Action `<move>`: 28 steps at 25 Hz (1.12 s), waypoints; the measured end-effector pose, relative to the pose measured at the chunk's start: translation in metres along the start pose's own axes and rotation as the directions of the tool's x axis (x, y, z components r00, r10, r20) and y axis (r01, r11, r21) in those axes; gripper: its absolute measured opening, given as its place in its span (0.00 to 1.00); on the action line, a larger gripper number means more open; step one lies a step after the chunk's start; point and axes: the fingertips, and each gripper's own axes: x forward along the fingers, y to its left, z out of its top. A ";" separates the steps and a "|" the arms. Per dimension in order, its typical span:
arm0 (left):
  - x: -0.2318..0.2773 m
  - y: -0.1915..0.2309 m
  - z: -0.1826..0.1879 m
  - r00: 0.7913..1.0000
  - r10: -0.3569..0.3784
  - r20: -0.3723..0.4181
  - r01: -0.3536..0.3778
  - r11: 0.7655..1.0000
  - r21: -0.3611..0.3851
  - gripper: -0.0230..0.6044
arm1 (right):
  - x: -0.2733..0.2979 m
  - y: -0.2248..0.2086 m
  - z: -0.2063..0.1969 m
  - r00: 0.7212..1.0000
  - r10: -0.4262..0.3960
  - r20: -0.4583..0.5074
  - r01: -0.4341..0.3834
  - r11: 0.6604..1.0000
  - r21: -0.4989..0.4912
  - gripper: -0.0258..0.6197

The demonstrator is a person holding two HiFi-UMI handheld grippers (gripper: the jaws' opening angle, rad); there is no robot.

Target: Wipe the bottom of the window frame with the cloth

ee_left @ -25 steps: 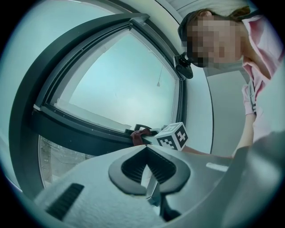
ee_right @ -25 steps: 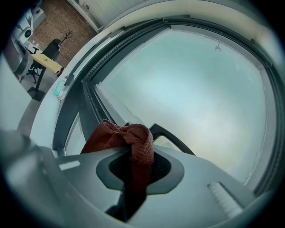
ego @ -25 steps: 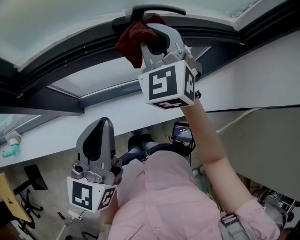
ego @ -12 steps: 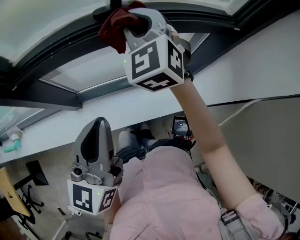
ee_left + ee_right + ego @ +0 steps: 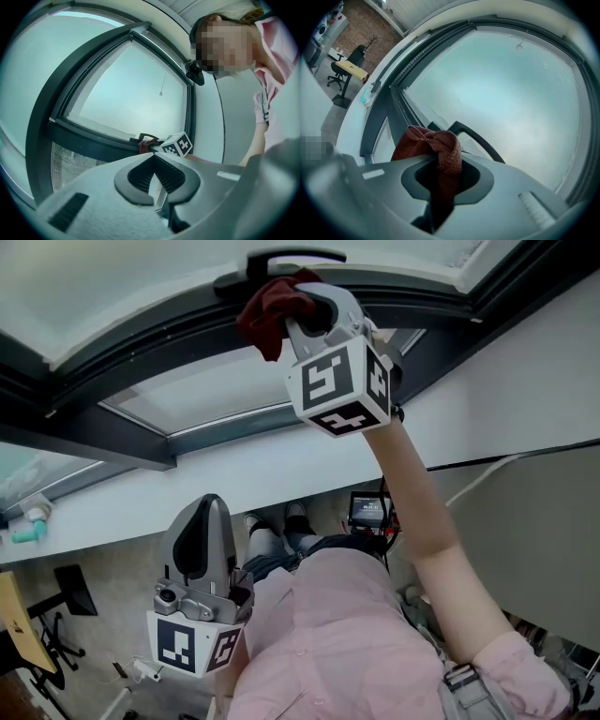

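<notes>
Your right gripper (image 5: pixel 309 304) has its jaws clamped on the red cloth (image 5: pixel 267 317), pressed against the dark window frame (image 5: pixel 112 369) just under the handle (image 5: pixel 291 257). The frame runs off to your left, so I'd wipe that way. The left gripper (image 5: pixel 204 507) hangs low, jaws together and empty. Only the right gripper view shows the cloth bulging past the jaws.

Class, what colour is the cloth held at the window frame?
Dark red cloth, clearest in the right gripper view.
</notes>
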 end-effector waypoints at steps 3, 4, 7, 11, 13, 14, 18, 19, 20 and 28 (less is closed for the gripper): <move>0.004 0.002 0.000 1.000 -0.010 0.001 0.010 1.000 -0.003 0.04 | -0.001 -0.001 -0.002 1.000 -0.011 -0.003 0.011 1.000 0.009 0.13; 0.006 0.002 0.002 1.000 -0.019 0.006 0.019 1.000 -0.002 0.04 | 0.000 -0.001 -0.002 1.000 -0.012 -0.004 0.012 1.000 0.011 0.13; 0.013 -0.001 0.005 0.999 -0.044 0.016 0.044 0.999 0.003 0.04 | 0.000 -0.003 -0.003 1.000 -0.014 -0.004 0.014 1.000 0.015 0.13; 0.022 -0.005 0.005 0.998 -0.063 0.013 0.063 0.998 0.005 0.04 | -0.003 -0.010 -0.010 1.000 -0.024 -0.014 0.024 1.000 0.017 0.13; 0.024 -0.007 0.006 0.997 -0.070 0.017 0.070 0.998 0.007 0.04 | -0.006 -0.015 -0.015 0.999 -0.031 -0.021 0.032 0.999 0.023 0.13; 0.026 -0.008 0.007 0.997 -0.075 0.021 0.074 0.997 0.008 0.04 | -0.007 -0.017 -0.017 0.999 -0.035 -0.023 0.036 0.999 0.027 0.13; 0.033 -0.013 0.007 0.996 -0.090 0.026 0.090 0.996 0.010 0.04 | -0.009 -0.025 -0.024 0.999 -0.047 -0.023 0.048 0.998 0.037 0.13; 0.034 -0.014 0.006 0.996 -0.092 0.024 0.091 0.996 0.009 0.04 | -0.009 -0.026 -0.024 0.999 -0.048 -0.022 0.049 0.998 0.040 0.13; 0.035 -0.015 0.005 0.996 -0.091 0.021 0.091 0.996 0.007 0.04 | -0.010 -0.026 -0.025 0.999 -0.048 -0.022 0.049 0.998 0.044 0.13; 0.034 -0.012 0.008 0.997 -0.074 0.030 0.073 0.997 0.008 0.04 | -0.014 -0.035 -0.033 0.998 -0.065 -0.026 0.067 0.996 0.066 0.13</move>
